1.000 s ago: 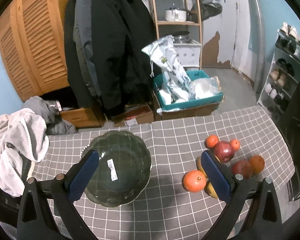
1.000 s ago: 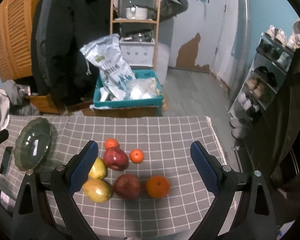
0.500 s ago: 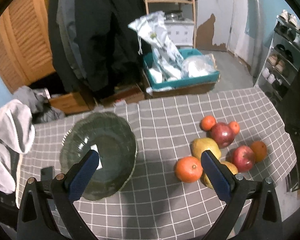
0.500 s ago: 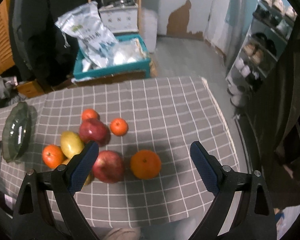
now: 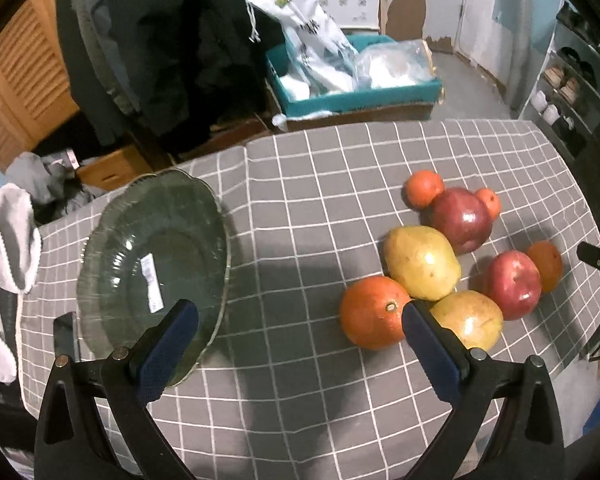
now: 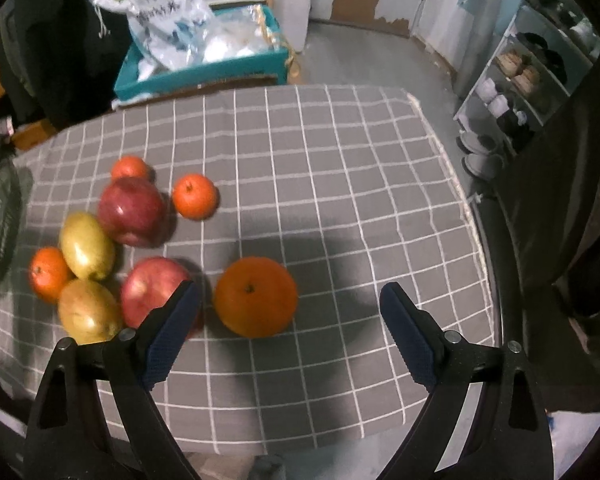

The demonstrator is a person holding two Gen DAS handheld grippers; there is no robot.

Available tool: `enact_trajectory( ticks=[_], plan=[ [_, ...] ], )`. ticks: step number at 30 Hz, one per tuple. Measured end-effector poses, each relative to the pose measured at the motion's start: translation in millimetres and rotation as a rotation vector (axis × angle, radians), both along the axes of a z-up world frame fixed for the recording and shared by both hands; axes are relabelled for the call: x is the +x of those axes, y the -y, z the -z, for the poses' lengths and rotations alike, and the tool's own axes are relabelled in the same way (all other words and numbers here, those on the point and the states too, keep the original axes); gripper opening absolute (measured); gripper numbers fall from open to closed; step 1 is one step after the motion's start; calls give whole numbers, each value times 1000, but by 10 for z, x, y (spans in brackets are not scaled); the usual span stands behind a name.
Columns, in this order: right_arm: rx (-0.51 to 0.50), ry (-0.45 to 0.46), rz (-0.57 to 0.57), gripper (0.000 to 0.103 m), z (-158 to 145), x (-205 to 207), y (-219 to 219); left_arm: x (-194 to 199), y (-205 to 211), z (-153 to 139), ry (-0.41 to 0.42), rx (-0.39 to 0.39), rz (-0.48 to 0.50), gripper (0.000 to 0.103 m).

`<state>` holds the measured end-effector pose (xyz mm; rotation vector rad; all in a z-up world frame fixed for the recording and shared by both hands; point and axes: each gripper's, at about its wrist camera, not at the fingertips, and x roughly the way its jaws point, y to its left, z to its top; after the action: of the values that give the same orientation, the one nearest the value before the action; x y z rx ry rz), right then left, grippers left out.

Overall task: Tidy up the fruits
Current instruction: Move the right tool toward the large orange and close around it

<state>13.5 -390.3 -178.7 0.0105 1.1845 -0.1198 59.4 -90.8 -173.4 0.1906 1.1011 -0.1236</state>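
Both tools gape empty above the desk [image 6: 340,160]. Right tool [image 6: 286,306]: a large orange [image 6: 255,297] sits between its fingers, red apple [image 6: 152,290] behind the left finger. Left tool [image 5: 300,328]: an orange [image 5: 374,312] at 1 o'clock, pears and apples beyond. The glass bowl [image 5: 152,256], probably empty, lies at 10 o'clock.

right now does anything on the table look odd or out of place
Only the glass bowl: it holds no fruit and still has a white sticker inside. All eight fruits lie loose in a cluster on the checked cloth. Nothing is spilled.
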Motion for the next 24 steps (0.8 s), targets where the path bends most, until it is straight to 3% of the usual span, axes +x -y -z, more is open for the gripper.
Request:
enact_trajectory(
  ticks=[10,24],
  plan=[
    [51,-88,-37,90,368,66,-4,148,99,302,-84,-25,-25,103],
    [128,-160,-48,74,701,170,-37,237,270,559,-145,-15,0,102]
  ],
)
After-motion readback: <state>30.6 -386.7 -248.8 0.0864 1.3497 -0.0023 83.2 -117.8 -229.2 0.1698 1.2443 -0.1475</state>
